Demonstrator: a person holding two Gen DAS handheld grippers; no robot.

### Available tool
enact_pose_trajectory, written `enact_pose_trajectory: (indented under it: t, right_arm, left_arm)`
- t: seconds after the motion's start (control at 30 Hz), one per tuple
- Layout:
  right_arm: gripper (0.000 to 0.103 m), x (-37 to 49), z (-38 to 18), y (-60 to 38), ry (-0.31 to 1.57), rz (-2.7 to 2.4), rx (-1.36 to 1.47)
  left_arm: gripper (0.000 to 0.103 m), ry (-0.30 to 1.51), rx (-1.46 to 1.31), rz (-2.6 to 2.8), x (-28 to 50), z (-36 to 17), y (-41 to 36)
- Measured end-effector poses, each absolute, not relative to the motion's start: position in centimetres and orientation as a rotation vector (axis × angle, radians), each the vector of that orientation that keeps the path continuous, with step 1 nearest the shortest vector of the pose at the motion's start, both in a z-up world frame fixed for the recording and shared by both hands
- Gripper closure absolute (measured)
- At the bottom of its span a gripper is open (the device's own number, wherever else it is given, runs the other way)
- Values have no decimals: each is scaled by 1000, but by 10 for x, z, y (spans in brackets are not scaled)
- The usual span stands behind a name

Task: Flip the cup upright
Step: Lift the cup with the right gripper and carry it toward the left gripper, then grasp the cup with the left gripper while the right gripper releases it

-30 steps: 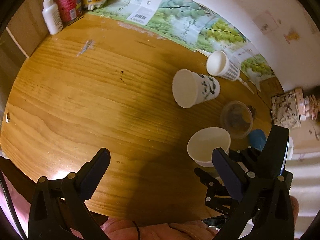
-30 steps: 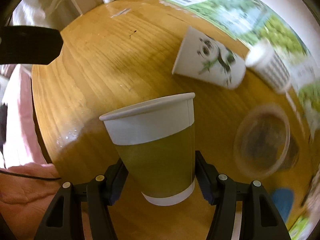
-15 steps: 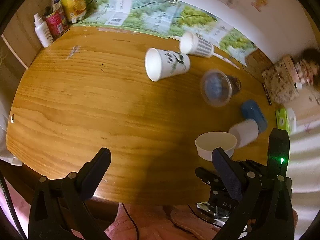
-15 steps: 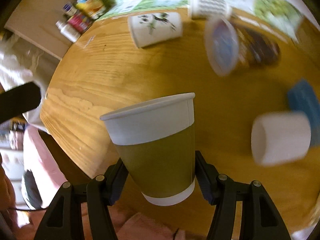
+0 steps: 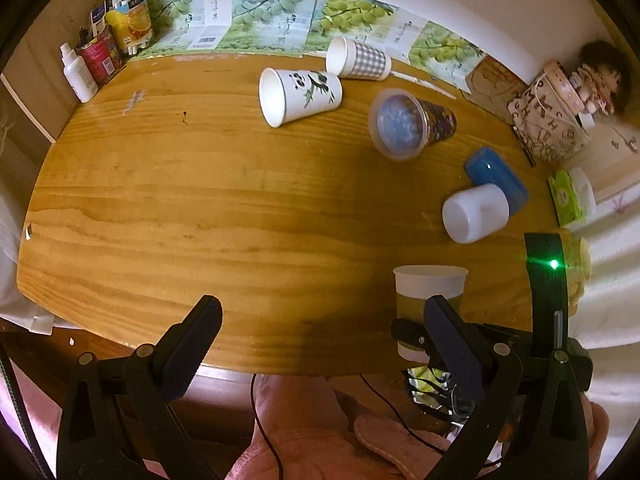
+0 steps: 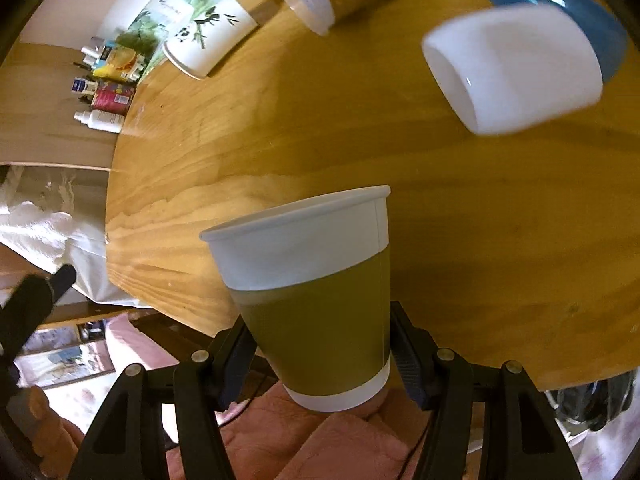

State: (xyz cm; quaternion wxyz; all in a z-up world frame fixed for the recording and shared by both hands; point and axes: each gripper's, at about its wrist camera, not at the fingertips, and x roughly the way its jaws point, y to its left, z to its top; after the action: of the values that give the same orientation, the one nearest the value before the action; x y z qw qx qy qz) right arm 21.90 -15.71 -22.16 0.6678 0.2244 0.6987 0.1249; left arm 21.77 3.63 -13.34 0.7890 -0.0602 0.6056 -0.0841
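My right gripper (image 6: 322,354) is shut on a green and white paper cup (image 6: 316,292). The cup stands mouth up in the left wrist view (image 5: 428,300), at the table's near right edge. My left gripper (image 5: 320,344) is open and empty, back from the near edge of the wooden table (image 5: 200,200). Other cups lie on their sides: a panda cup (image 5: 300,94), a checked cup (image 5: 358,58), a dark patterned cup with a clear lid (image 5: 412,122) and a white cup (image 5: 476,212).
A blue object (image 5: 496,178) lies behind the white cup. Bottles and cartons (image 5: 104,52) stand at the far left corner. A printed box (image 5: 548,120) and a green tissue pack (image 5: 568,196) sit at the right. Green printed paper (image 5: 280,16) lines the back wall.
Both grippers have pulled back toward the near edge. The right gripper has turned the green cup so it stands mouth up, moving it from mid-table to the near right edge.
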Motion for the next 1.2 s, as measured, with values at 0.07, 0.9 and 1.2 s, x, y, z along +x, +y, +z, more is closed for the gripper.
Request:
enact_pose_trajectory:
  t: [0.07,0.9,1.2]
  right_arm:
    - [40,219,-225,-158,1579,286,534]
    - [33,211,-229,-181,1565,289,590]
    - [33,199,-218,-186,1541,303,541]
  left_arm:
    - [2,1308,-124,-179,213,-135,34]
    - [2,1438,-33,-201,229,-154,0]
    - [2,1519,-72,-288,244,-168,-19]
